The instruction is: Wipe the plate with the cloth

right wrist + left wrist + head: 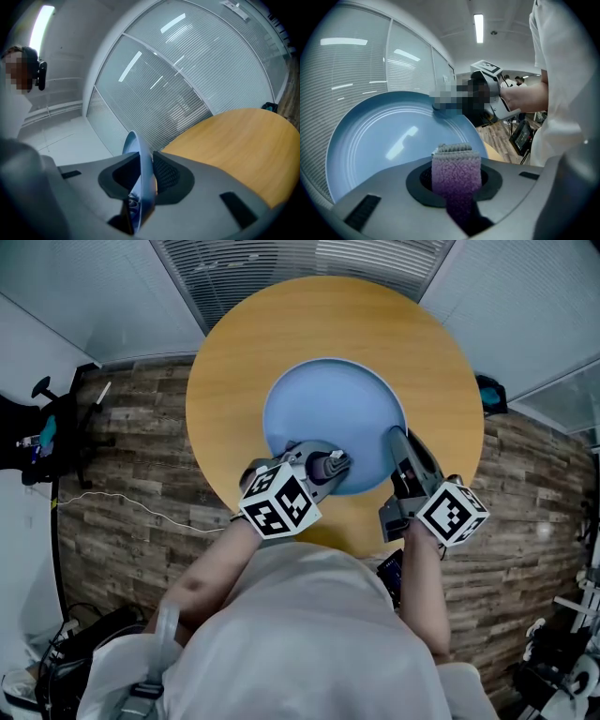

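Observation:
A large light-blue plate is held up above the round wooden table. My right gripper is shut on its right rim; in the right gripper view the plate stands edge-on between the pads of the right gripper. My left gripper is shut on a folded grey-purple cloth at the plate's near edge. In the left gripper view the cloth sticks out of the left gripper in front of the plate's face; whether it touches the plate I cannot tell.
The tabletop lies under the plate. On the wood-plank floor are a black office chair at left, a white cable and a teal bag at right. Blinds line the window wall beyond.

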The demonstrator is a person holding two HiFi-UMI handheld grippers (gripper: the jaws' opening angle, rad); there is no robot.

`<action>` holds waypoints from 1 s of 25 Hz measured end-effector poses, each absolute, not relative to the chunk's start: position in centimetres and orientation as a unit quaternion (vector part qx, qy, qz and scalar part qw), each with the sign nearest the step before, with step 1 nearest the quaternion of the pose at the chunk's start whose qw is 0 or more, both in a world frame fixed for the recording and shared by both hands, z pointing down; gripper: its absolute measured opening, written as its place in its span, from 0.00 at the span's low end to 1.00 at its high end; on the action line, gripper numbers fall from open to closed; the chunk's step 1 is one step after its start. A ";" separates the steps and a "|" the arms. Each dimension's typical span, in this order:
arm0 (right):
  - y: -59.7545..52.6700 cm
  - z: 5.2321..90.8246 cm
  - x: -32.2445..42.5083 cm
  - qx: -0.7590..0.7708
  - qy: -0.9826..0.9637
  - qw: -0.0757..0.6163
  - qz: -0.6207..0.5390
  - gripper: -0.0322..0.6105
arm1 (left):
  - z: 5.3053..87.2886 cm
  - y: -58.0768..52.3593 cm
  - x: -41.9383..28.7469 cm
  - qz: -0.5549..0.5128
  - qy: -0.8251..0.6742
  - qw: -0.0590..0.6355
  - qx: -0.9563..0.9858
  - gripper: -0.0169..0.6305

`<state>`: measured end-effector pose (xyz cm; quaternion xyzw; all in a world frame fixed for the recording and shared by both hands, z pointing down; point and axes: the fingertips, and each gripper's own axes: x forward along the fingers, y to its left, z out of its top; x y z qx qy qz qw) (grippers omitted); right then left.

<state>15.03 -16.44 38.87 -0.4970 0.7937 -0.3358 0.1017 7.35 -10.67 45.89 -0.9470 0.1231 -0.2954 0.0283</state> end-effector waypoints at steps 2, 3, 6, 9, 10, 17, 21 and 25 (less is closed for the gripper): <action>-16.5 38.8 15.0 -0.498 0.795 0.097 -0.331 0.18 | 45.9 -10.4 7.6 -0.285 0.120 0.008 -0.951 0.15; -16.4 38.7 15.0 -0.498 0.796 0.095 -0.330 0.18 | 46.0 -10.3 7.7 -0.284 0.115 0.003 -0.952 0.15; -16.3 38.7 15.2 -0.499 0.796 0.094 -0.330 0.18 | 46.1 -9.7 8.1 -0.287 0.095 0.003 -0.953 0.15; -16.3 38.7 15.3 -0.501 0.794 0.097 -0.330 0.18 | 46.1 -9.4 8.3 -0.289 0.085 0.004 -0.953 0.15; -16.3 38.7 15.3 -0.501 0.794 0.099 -0.331 0.18 | 46.1 -9.4 8.4 -0.289 0.084 0.004 -0.954 0.15; -16.4 38.8 15.4 -0.493 0.790 0.119 -0.345 0.18 | 45.6 -8.6 9.5 -0.283 0.070 0.006 -0.956 0.15; -16.3 39.0 15.3 -0.489 0.789 0.126 -0.349 0.18 | 45.6 -8.1 10.2 -0.279 0.062 0.007 -0.958 0.15; -16.4 38.8 15.4 -0.496 0.787 0.122 -0.346 0.18 | 45.2 -7.8 10.8 -0.272 0.054 0.005 -0.961 0.15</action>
